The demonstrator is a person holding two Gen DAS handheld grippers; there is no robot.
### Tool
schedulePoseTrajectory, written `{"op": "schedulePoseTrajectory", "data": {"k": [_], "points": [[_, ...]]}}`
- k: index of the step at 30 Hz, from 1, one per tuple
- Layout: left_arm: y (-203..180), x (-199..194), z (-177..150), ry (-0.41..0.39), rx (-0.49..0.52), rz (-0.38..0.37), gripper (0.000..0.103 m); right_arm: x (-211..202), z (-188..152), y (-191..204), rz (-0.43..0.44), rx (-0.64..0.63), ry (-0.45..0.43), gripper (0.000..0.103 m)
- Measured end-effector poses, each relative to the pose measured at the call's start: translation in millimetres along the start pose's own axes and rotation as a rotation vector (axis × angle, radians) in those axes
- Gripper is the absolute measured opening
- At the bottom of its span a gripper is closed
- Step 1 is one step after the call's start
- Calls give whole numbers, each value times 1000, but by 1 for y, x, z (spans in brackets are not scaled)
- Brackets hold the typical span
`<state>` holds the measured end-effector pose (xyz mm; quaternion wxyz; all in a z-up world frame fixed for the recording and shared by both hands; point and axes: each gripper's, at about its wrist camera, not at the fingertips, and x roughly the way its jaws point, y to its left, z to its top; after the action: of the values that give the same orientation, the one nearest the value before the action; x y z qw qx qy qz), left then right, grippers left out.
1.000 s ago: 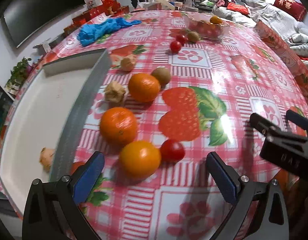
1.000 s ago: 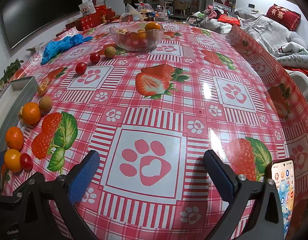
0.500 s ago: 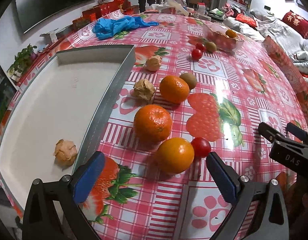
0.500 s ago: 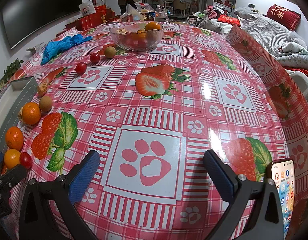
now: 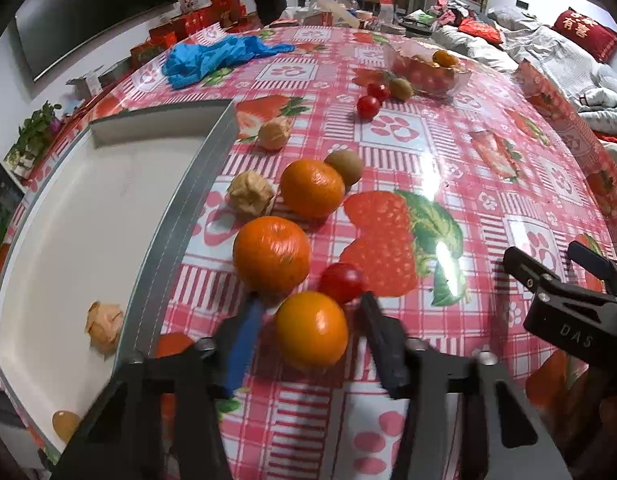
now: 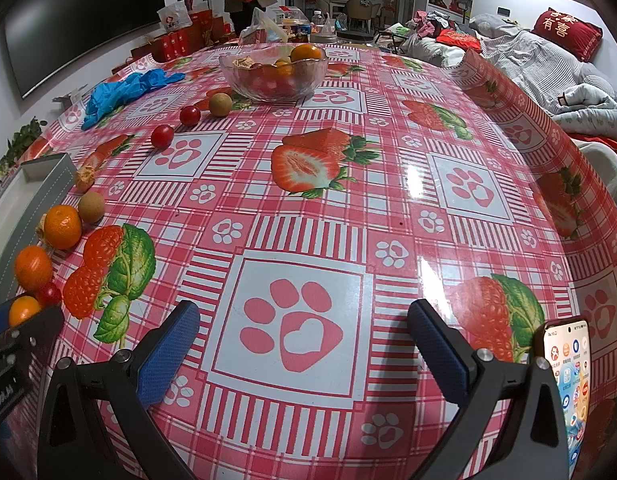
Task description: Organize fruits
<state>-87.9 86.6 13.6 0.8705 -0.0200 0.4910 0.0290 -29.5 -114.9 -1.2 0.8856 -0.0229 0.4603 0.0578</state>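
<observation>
My left hand-held gripper (image 5: pixel 310 330) is closing on the orange (image 5: pixel 311 329); the tomato (image 5: pixel 341 282) just ahead may get bumped and roll. My right hand-held gripper (image 6: pixel 304 354) stays wide apart, holding nothing

You can read "DAS" in pale letters on the black body of the right gripper (image 5: pixel 575 328). The red cushion (image 6: pixel 566 32) on the grey sofa carries gold Chinese characters, "有喜".
</observation>
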Motion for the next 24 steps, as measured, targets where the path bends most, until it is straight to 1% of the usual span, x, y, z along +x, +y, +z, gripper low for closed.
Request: {"op": "schedulePoseTrajectory", "data": {"k": [1,13,24], "points": [[-2,0,1,-2,7,-5,35,0,0,0,0,0,0,103],[2,-13,-18,-7,25,-24,35,0,0,0,1,1,0,103],[0,-10,-11,4,23,-10,35,0,0,1,1,0,0,103]]}}
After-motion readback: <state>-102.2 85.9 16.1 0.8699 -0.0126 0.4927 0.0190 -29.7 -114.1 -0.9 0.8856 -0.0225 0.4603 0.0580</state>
